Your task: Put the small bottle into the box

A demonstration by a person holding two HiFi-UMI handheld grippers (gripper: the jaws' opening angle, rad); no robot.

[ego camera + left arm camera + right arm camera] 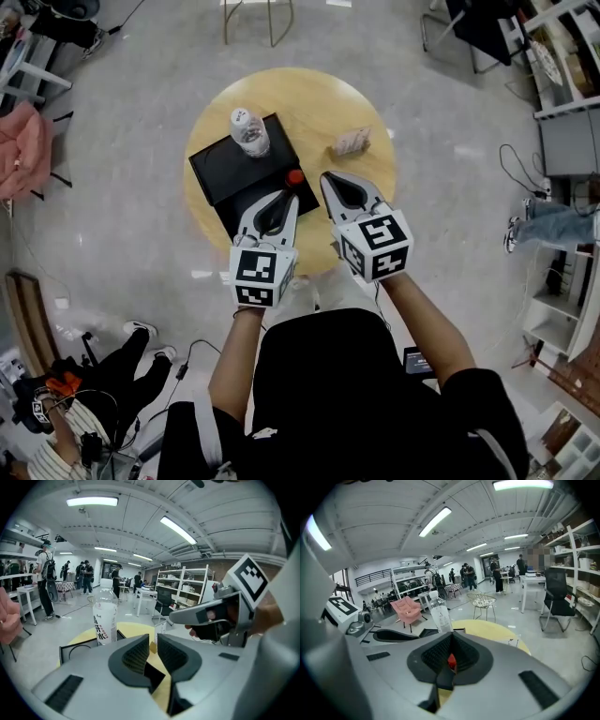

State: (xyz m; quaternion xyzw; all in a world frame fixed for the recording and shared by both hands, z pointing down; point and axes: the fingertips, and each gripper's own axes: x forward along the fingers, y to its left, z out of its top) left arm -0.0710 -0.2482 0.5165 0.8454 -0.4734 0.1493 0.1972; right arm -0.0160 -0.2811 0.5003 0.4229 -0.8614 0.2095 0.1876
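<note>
The small bottle shows as a red cap (295,176) at the near right corner of the black box (220,169) on the round yellow table (366,103). My left gripper (284,194) points at it from just behind; its jaws stand a narrow gap apart (153,641), with only table visible between them. My right gripper (326,176) sits just right of the cap, jaws together (450,639). A red spot (451,661) shows low in their slit; I cannot tell whether the pads touch it. A tall clear water bottle (249,131) stands on the box's far part.
A small pale packet (352,142) lies on the table right of the box. A pink armchair (21,150) stands at the left, shelving (562,94) at the right, and chair legs (258,23) beyond the table. People stand or sit around the room.
</note>
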